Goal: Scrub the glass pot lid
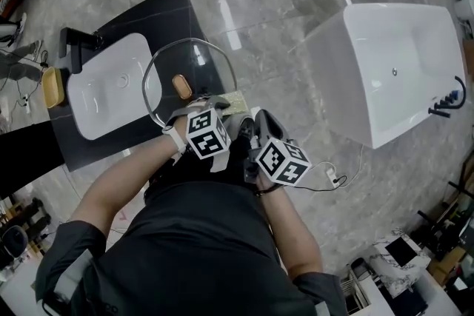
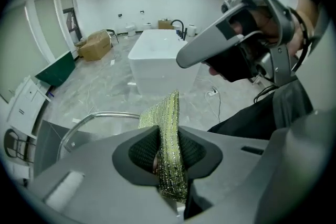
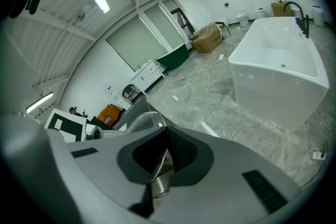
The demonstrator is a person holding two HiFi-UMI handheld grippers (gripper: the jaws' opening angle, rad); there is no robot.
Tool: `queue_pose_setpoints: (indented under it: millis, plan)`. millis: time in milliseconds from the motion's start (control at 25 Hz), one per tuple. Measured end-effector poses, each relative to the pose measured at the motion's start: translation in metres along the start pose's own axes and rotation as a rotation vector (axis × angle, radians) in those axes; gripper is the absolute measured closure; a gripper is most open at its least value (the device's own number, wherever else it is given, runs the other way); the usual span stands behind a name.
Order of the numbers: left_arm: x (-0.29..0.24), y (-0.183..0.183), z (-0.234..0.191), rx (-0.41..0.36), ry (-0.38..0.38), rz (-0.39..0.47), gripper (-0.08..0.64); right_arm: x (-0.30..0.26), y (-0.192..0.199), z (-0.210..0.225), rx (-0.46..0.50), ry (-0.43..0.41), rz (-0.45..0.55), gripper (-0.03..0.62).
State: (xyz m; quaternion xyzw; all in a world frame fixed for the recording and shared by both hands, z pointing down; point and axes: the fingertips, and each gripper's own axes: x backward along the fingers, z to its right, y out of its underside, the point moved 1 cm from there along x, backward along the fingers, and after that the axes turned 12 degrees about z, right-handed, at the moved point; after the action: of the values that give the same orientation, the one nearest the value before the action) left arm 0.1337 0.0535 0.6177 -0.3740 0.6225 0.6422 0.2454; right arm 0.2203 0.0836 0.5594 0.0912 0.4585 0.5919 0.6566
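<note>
The glass pot lid (image 1: 211, 59), with a metal rim and a tan knob (image 1: 181, 86) at its middle, is held tilted above the black counter. My right gripper (image 1: 248, 123) is shut on the lid's near edge; in the right gripper view the lid (image 3: 143, 122) runs ahead from between the jaws (image 3: 160, 165). My left gripper (image 1: 224, 106) is shut on a green-gold scrubbing cloth (image 1: 235, 101), right beside the lid's rim. In the left gripper view the cloth (image 2: 168, 134) stands upright in the jaws (image 2: 168, 157), with the lid's rim (image 2: 100, 115) curving just beyond.
A white sink basin (image 1: 111, 89) sits in the black counter (image 1: 159, 11), with a black faucet (image 1: 74, 41) and a yellow block (image 1: 52, 85) at its left. A white bathtub (image 1: 392, 70) stands on the marble floor at the right. A cable (image 1: 326, 177) lies near my feet.
</note>
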Motion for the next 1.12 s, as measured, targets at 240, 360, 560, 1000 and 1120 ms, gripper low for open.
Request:
queue_pose_setpoints:
  millis: [240,360,560,1000,1120]
  plan:
    - [0.033,-0.007,0.008,0.233,0.039,0.164,0.485,-0.004,-0.009,-0.01,0.022,-0.007,0.005,0.584]
    - [0.074,-0.009,-0.002,0.371,-0.008,0.286,0.485,-0.005,-0.014,-0.021,0.038,-0.024,0.003,0.584]
    - [0.17,0.018,-0.06,0.52,-0.226,0.494,0.485,-0.013,-0.004,-0.056,0.065,-0.072,-0.022,0.584]
    - [0.19,0.117,-0.166,0.062,-0.417,0.32,0.485,-0.01,0.023,-0.103,0.101,-0.117,-0.082,0.584]
    - [0.162,0.128,-0.176,0.019,-0.378,0.277,0.485,-0.001,0.032,-0.094,0.087,-0.085,-0.082,0.584]
